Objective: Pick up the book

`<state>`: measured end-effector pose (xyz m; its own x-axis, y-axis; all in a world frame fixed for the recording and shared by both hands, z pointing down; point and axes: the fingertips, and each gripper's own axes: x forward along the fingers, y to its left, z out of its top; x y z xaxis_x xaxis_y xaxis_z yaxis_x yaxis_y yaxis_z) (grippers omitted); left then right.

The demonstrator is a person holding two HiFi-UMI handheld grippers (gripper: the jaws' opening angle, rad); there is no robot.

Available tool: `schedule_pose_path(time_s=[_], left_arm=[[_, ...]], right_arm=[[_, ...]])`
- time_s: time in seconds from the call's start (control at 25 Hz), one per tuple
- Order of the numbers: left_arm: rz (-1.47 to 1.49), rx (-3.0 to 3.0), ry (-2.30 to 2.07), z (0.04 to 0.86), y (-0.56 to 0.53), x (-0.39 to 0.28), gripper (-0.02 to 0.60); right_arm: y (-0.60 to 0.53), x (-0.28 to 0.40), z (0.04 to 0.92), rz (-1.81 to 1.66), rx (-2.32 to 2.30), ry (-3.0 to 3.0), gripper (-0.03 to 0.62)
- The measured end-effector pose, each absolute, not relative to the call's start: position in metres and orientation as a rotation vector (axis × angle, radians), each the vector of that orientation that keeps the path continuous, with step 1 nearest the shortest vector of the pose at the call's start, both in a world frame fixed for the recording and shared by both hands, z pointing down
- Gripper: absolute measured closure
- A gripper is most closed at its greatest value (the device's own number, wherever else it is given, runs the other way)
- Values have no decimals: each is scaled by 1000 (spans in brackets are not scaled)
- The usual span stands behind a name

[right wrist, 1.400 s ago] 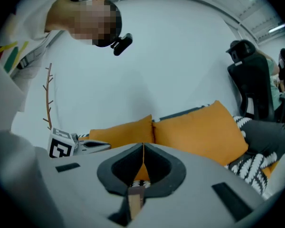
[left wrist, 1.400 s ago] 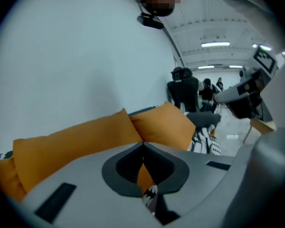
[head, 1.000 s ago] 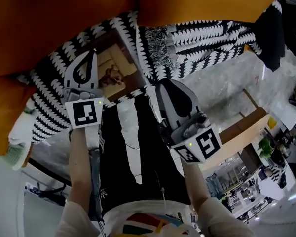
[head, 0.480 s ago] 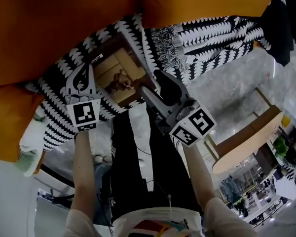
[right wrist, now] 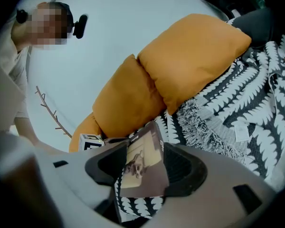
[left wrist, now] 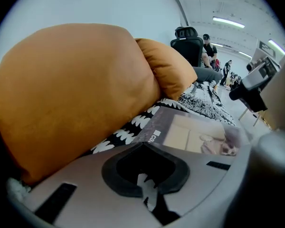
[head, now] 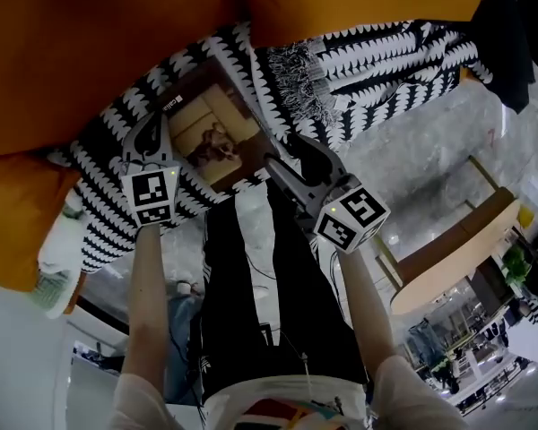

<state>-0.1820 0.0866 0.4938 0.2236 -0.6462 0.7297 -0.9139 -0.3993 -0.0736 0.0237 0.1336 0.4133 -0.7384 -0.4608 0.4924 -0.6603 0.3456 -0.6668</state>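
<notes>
The book (head: 211,133), with a beige and brown cover photo, lies flat on a black-and-white patterned blanket (head: 108,186) over the orange sofa. My left gripper (head: 151,122) is shut and empty, its tips at the book's left edge. In the left gripper view the book (left wrist: 194,134) lies just beyond the gripper (left wrist: 145,146). My right gripper (head: 282,155) stands open at the book's right corner. In the right gripper view the book (right wrist: 145,163) shows between the spread jaws of the gripper (right wrist: 142,170), and the pads do not press on it.
Two orange cushions (right wrist: 190,56) stand behind the book. A fringed part of the blanket (head: 296,65) lies to the right. A light wooden side table (head: 448,249) stands on the marbled floor at the right. A pale green and white object (head: 54,258) lies at the sofa's left end.
Both grippers have come down to the book, the left to its left edge, the right to its right corner. The right jaws have gone from shut to open.
</notes>
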Motion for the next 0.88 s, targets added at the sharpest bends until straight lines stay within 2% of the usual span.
schedule_pose_path(time_s=[0.16,0.48,0.88], left_arm=[[1021,2184,-1409,499,86,-177,574],[983,2210,-1352,500,86,-181,574],[1022,2210,-1325,504,85,-179,575]], right_arm=[[149,34,435,1325,992,-2327,364],[174,29,480,1431,850,-2229,312],[189,1,507,1505,585,-2189,310]])
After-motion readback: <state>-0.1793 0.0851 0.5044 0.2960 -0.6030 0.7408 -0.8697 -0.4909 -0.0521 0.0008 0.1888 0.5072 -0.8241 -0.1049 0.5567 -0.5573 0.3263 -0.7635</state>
